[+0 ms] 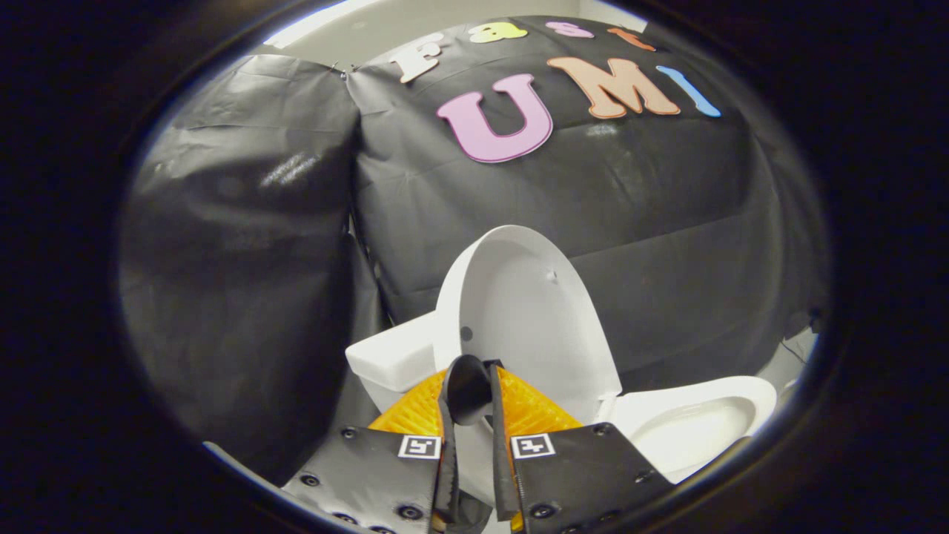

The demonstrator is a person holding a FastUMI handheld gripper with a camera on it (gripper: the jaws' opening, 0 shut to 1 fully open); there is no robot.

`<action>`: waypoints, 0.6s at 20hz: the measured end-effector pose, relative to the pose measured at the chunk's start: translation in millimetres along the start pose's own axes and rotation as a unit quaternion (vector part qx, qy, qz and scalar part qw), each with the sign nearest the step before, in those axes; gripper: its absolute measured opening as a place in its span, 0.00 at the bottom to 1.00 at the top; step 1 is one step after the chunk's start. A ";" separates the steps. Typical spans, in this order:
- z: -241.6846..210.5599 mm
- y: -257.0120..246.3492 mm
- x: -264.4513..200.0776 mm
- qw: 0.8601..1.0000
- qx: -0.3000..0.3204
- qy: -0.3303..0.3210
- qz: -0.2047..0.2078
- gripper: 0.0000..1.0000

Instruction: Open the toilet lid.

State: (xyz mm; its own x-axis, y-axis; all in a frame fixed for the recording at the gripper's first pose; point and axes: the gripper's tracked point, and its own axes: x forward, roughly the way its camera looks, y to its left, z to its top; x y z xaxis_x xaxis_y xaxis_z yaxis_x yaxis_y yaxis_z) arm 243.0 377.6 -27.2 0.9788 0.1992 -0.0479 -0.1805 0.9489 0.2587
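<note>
The white toilet lid (530, 319) stands raised, nearly upright, with its inner face towards me and its back near the tank (389, 360). To the right of the lid, the white seat and bowl (697, 426) lie uncovered. My gripper (474, 386) is low in front of the lid's lower part, and its black fingers (448, 445) are drawn together with only a thin slit between them. Nothing shows pressed between the tips, and they hide the lid's hinge end. Orange finger bases (534, 411) flare out on both sides.
Black cloth walls close in behind and to the left of the toilet. A strip of pale floor (797, 352) shows at the far right, beyond the bowl.
</note>
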 end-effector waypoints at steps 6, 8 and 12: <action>1.2 3.1 11.2 1.000 0.006 0.004 0.004 0.20; 1.2 5.1 11.7 1.000 -0.011 0.006 0.004 0.20; 2.0 4.9 11.5 1.000 -0.010 0.002 -0.002 0.20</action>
State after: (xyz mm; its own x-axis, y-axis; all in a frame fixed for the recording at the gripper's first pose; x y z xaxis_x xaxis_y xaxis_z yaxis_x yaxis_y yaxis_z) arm 253.5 384.1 -24.5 0.9792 0.1958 -0.0534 -0.1779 0.9546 0.2388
